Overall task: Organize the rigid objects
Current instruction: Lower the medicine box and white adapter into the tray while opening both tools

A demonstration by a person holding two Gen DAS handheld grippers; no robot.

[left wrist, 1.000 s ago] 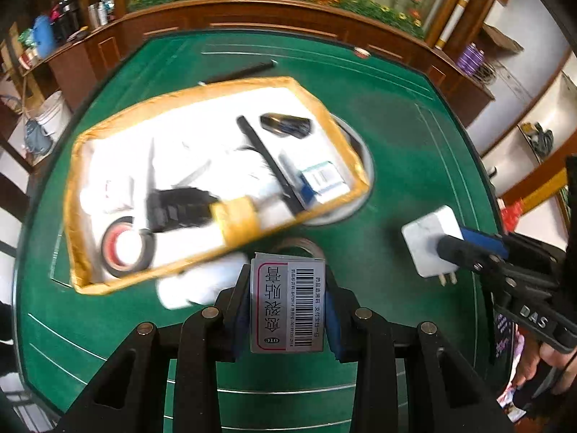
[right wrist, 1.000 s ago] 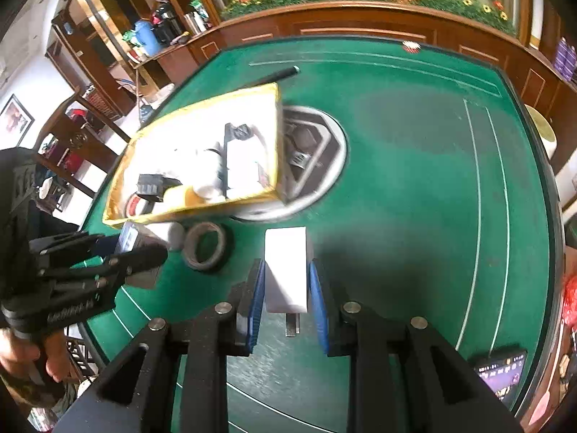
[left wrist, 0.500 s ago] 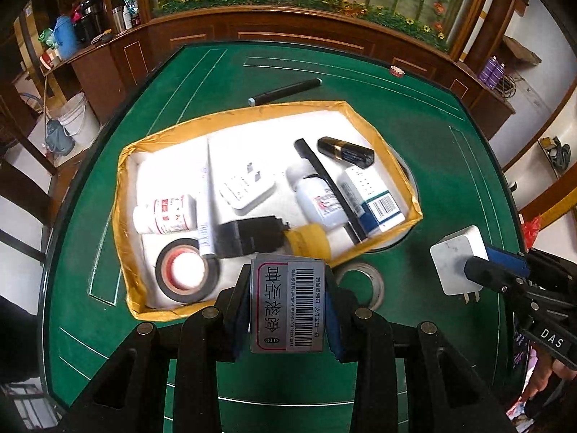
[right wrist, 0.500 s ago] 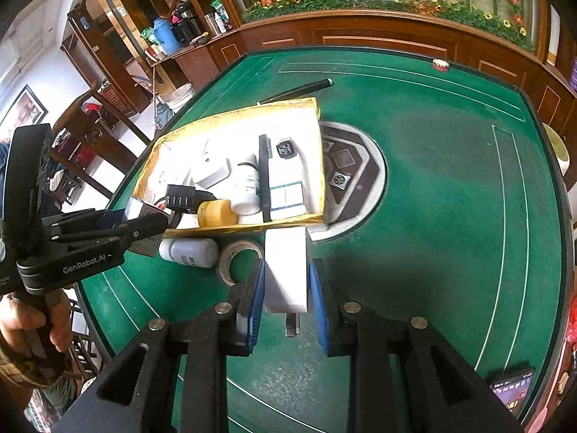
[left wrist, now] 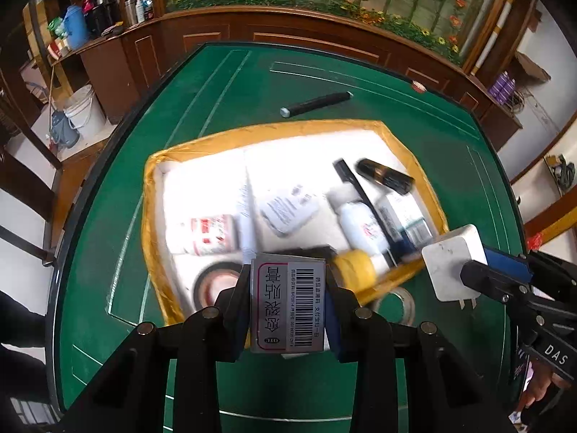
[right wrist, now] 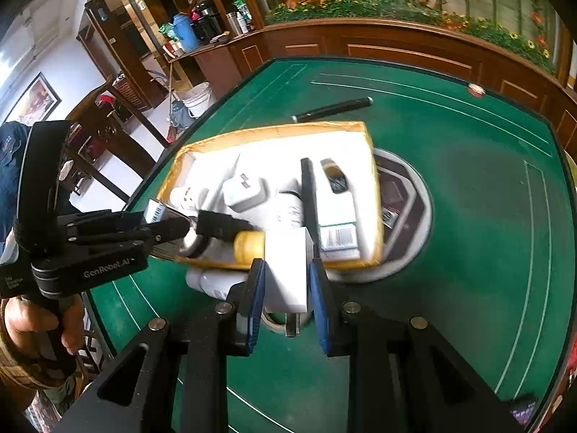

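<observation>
My left gripper point(left wrist: 288, 306) is shut on a small medicine box point(left wrist: 287, 305) with a barcode, held over the near edge of the yellow-rimmed white tray point(left wrist: 155, 195). My right gripper point(right wrist: 286, 281) is shut on a white plug charger point(right wrist: 288, 270), held at the tray's point(right wrist: 368, 133) near right corner; the charger also shows in the left wrist view point(left wrist: 454, 259). The tray holds a black tape roll point(left wrist: 212, 285), white bottles point(left wrist: 205, 234), a white adapter point(left wrist: 288, 209), a black comb point(left wrist: 360, 191), a dark tube point(left wrist: 384, 175) and a boxed item point(left wrist: 407, 216).
A black pen point(left wrist: 315, 103) lies on the green table point(left wrist: 432, 126) beyond the tray. A clear tape ring point(left wrist: 396, 303) and a white bottle point(right wrist: 212, 283) lie on the table by the tray's near edge. A round inset point(right wrist: 407, 209) sits under the tray's right side.
Both grippers have moved forward toward the tray with their objects still held. The medicine box is now over the tray's near edge and the charger is at its near right corner.
</observation>
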